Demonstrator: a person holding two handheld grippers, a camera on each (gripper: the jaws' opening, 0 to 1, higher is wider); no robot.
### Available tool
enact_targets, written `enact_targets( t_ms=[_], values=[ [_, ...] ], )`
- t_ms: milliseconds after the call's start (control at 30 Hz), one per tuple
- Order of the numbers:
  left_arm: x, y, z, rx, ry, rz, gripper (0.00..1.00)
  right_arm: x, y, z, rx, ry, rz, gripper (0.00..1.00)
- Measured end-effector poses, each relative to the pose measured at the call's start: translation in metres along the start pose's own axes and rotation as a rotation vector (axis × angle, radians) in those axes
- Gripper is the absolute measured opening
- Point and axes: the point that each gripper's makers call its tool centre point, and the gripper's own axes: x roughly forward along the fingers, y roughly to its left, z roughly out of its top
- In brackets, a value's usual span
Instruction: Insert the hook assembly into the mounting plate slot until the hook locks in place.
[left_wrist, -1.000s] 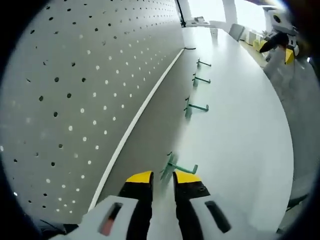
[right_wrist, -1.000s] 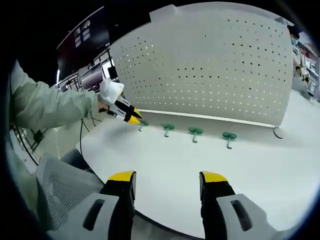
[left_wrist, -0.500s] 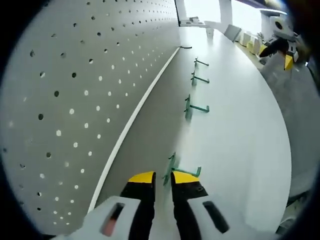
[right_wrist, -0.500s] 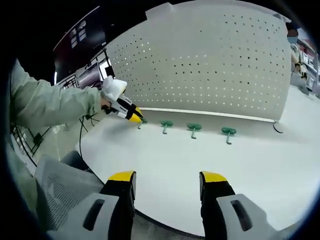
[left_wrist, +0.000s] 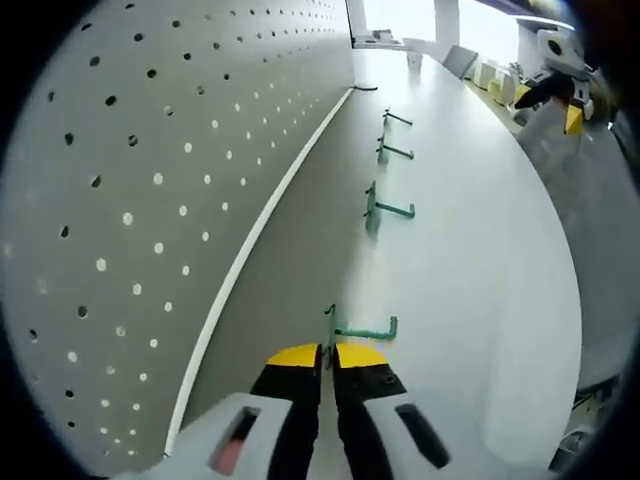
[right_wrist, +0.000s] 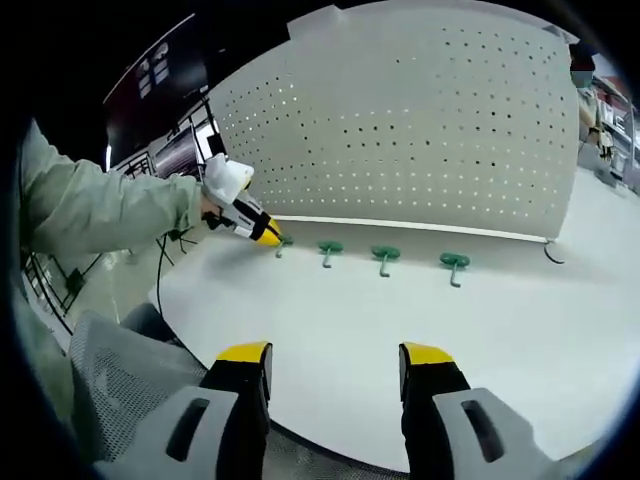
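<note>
In the left gripper view my left gripper (left_wrist: 328, 350) has its yellow-tipped jaws pressed together on the base of the nearest green hook (left_wrist: 358, 328), which lies on the white table next to the pegboard (left_wrist: 150, 180). The right gripper view shows the same left gripper (right_wrist: 262, 233) at that hook (right_wrist: 283, 241), the leftmost in a row. My right gripper (right_wrist: 335, 365) is open and holds nothing, low over the table's near edge, well away from the hooks. It also appears far off as the right gripper (left_wrist: 560, 85).
Three more green hooks (right_wrist: 329, 248) (right_wrist: 384, 256) (right_wrist: 454, 263) lie in a row along the foot of the pegboard (right_wrist: 420, 130). A person's sleeve (right_wrist: 90, 210) reaches in from the left. A grey mesh chair (right_wrist: 110, 385) stands by the table edge. A black cable end (right_wrist: 548, 250) lies at the right.
My left gripper's jaws have closed from a narrow gap to pressed together on the nearest green hook. The right gripper has stayed open and nearly still.
</note>
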Motion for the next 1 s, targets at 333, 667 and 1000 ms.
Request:
enact_targets(
  t_ms=[333, 667, 1000],
  values=[
    [0.000, 0.004, -0.001, -0.059, 0.002, 0.050, 0.03, 0.000, 0.000, 0.001, -0.004, -0.005, -0.002, 0.49],
    [-0.018, 0.008, 0.019, -0.226, -0.149, 0.205, 0.02, -0.002, -0.002, 0.009, -0.025, -0.028, -0.006, 0.49],
    [-0.058, -0.009, 0.046, -0.285, -0.291, 0.332, 0.02, -0.007, 0.002, 0.027, -0.033, -0.074, 0.016, 0.47]
  ],
)
